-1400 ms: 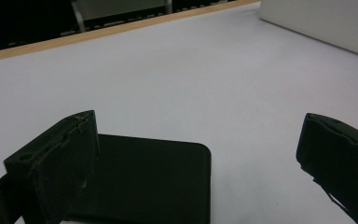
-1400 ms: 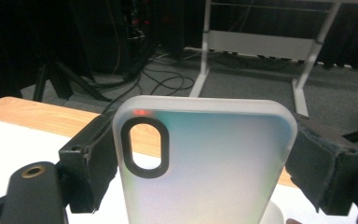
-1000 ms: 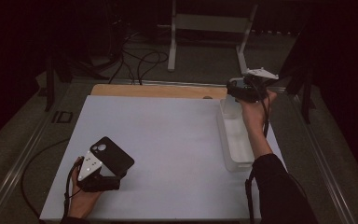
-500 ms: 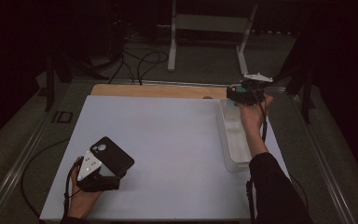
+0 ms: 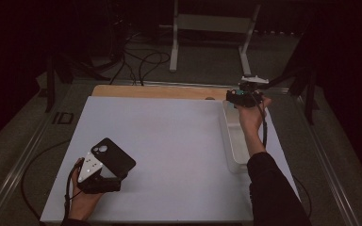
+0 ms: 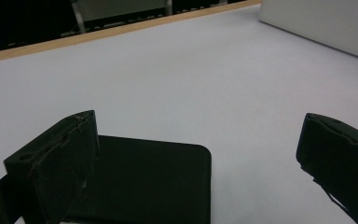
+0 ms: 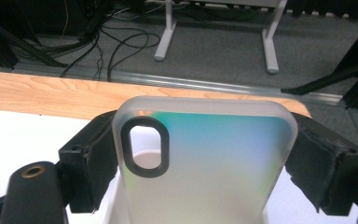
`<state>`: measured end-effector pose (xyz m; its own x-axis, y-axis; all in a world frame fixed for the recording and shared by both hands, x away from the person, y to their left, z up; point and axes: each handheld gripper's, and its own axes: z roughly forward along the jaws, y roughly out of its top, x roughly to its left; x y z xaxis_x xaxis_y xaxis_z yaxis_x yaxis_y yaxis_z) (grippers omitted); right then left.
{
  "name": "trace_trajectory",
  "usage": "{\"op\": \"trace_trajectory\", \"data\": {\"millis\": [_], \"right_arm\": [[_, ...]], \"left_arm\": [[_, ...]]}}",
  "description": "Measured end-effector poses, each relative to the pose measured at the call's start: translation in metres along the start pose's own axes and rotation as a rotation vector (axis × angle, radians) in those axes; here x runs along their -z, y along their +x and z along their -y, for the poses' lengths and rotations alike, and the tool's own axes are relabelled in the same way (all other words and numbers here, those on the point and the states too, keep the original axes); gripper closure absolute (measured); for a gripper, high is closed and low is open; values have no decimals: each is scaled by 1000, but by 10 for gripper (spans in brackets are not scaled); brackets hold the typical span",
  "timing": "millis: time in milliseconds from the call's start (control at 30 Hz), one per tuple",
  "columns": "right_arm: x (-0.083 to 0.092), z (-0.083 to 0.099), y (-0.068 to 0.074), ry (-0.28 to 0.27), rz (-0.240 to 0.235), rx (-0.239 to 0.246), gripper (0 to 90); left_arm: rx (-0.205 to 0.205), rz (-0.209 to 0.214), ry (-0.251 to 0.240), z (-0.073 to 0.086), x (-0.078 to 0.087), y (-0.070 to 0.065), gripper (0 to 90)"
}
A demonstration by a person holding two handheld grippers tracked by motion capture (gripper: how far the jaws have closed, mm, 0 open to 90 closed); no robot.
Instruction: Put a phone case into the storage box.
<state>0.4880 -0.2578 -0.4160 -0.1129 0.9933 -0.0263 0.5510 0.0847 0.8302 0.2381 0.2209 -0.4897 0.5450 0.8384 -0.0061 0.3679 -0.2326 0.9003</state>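
Right gripper [image 5: 233, 96]: clamped on the long edges of a translucent phone case [image 7: 205, 163] — pads pressing both sides, camera cutout toward the far end.
Case position: held over the far end of the clear tray [image 5: 230, 141], near the far right corner of the white mat [image 5: 169, 136].
Case long axis: in line with the jaws, pointing away toward the wooden strip [image 7: 51, 95] at the far edge.
Key relation: tray directly below and toward the near side of the case; tray long axis running near-to-far along the right edge. Nearer hand — the right.
Left gripper [image 5: 111, 172]: jaws wide apart, nothing pinched; resting near the near left corner, over a black phone case [image 5: 114, 155] lying flat on the mat.
Change from earlier frames: right hand lower, closer to the tray's far end; grip unchanged. Left gripper and black case unmoved.
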Motion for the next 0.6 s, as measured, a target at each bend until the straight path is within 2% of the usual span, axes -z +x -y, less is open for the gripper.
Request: {"op": "trace_trajectory", "data": {"millis": [300,600], "right_arm": [[-10,6,5,23,2,-24,164],[-22,11,6,43,17,-14,164]], "left_arm": [[-2,0,-2,0,0,0,1],[-4,0,-1,0,1,0,1]]}}
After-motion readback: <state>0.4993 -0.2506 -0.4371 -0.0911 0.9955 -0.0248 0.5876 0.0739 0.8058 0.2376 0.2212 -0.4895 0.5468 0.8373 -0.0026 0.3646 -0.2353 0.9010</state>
